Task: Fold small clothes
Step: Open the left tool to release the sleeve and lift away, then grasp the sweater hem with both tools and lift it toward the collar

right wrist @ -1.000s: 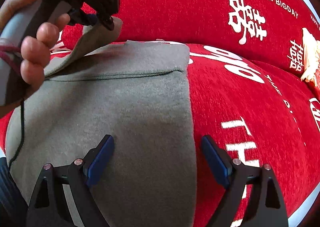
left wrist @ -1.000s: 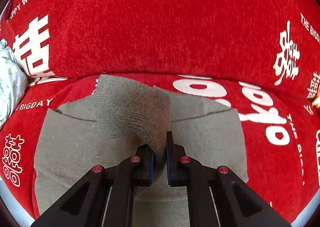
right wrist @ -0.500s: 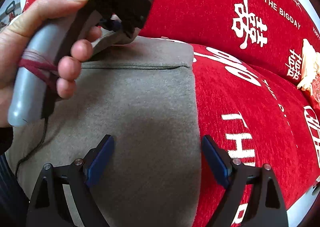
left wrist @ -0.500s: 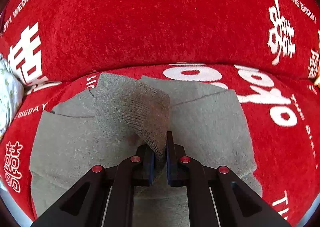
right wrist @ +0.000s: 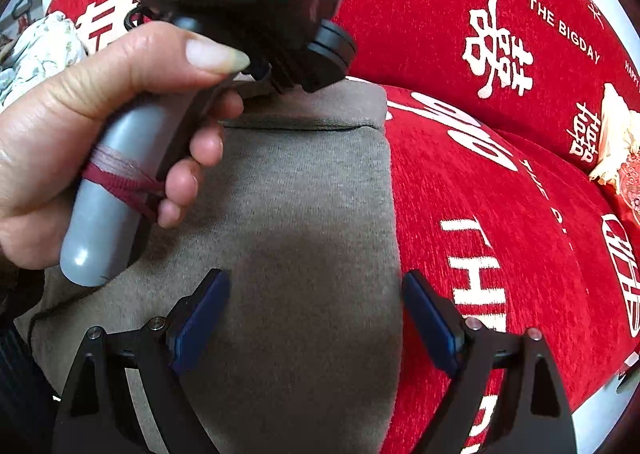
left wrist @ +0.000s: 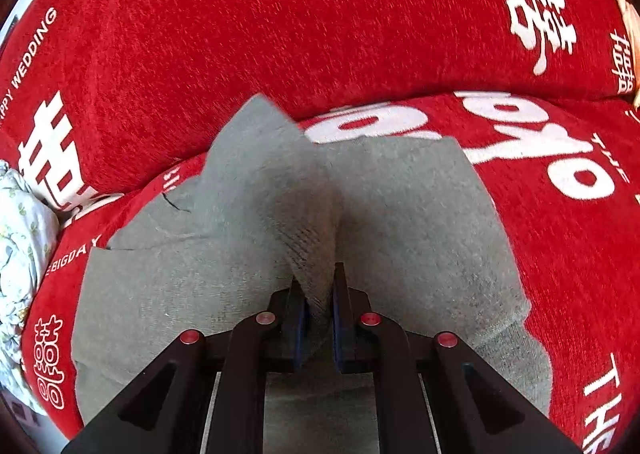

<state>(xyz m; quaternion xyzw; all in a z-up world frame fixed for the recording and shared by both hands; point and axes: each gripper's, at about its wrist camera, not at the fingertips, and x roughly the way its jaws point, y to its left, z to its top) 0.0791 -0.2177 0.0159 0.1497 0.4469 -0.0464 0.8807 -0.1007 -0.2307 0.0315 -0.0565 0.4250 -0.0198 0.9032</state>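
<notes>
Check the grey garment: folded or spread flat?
Partly folded: the left hand-held gripper holds one flap raised over the grey garment.

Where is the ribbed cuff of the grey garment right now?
In the left wrist view the ribbed cuff is pinched in the shut left gripper at centre bottom, lifted over the grey garment lying on the red sofa cover.

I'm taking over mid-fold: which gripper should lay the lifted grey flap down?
Left. The left gripper is already shut on the flap of the grey garment. The right gripper hangs open over the flat part, holding nothing.
</notes>
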